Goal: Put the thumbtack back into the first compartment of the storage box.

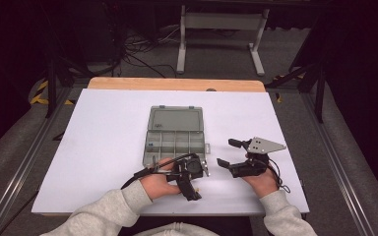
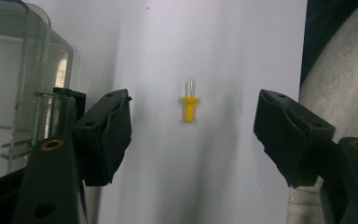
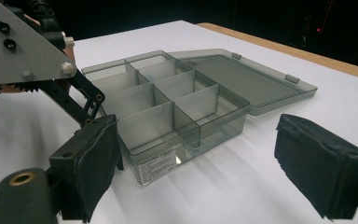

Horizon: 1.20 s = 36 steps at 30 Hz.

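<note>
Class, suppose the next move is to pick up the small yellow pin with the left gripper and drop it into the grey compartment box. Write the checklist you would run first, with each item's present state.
1. Left gripper open: ok, jaws wide apart.
2. Small yellow plastic pin between the jaws: ok, lying free on the white table cover.
3. Translucent grey plastic compartment box lid open: ok, folded flat behind.
4. Compartments free: ok, those in view look empty.
5. Right gripper clear of the box: ok, open, holding nothing.
6. Pin's metal tip direction: cannot tell, blurred.
</note>
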Available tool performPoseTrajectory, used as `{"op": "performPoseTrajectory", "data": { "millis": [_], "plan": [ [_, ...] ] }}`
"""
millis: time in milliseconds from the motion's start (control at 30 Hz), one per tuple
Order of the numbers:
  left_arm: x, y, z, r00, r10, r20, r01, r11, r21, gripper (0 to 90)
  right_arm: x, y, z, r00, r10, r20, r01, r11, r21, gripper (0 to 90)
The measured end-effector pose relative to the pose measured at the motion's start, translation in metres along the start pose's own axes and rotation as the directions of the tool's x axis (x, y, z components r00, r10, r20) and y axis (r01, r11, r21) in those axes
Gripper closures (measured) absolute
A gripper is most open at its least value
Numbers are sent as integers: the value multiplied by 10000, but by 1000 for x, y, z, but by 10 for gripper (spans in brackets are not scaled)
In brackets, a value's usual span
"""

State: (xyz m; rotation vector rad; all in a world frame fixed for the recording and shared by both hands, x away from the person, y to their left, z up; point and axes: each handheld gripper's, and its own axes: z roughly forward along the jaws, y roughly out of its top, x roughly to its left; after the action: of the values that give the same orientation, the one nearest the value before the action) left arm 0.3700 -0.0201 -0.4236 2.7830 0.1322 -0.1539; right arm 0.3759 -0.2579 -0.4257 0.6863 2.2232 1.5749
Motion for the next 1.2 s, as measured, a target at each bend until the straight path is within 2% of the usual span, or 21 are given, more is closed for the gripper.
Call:
{"op": "performPoseTrajectory", "data": {
  "millis": [167, 467, 633, 667, 833, 1200],
  "plan": [
    [-1, 1, 3, 10000, 54, -2, -54, 10000, 71, 340, 0, 0, 0, 10000, -12, 4, 12, 10000, 14, 142],
    [-1, 1, 3, 9998, 155, -126, -155, 9999, 49, 509, 0, 0, 0, 10000, -22, 0, 22, 10000, 14, 141],
    [-3, 1, 4, 9996, 156, -223, -155, 9999, 37, 641, 0, 0, 0, 10000, -32, -12, 32, 10000, 40, 140],
    [-4, 2, 4, 9990, 296, -338, -294, 9995, 61, 665, 0, 0, 1, 10000, -29, -12, 29, 10000, 37, 140],
    [-6, 2, 4, 9975, 309, -639, -302, 9995, 125, 811, 1, -1, 1, 10000, -43, -33, 43, 10000, 22, 139],
    [-9, 2, 3, 9964, 449, -713, -438, 9989, 168, 841, 0, -1, 1, 10000, -32, -37, 32, 10000, 28, 139]
  ]
}}
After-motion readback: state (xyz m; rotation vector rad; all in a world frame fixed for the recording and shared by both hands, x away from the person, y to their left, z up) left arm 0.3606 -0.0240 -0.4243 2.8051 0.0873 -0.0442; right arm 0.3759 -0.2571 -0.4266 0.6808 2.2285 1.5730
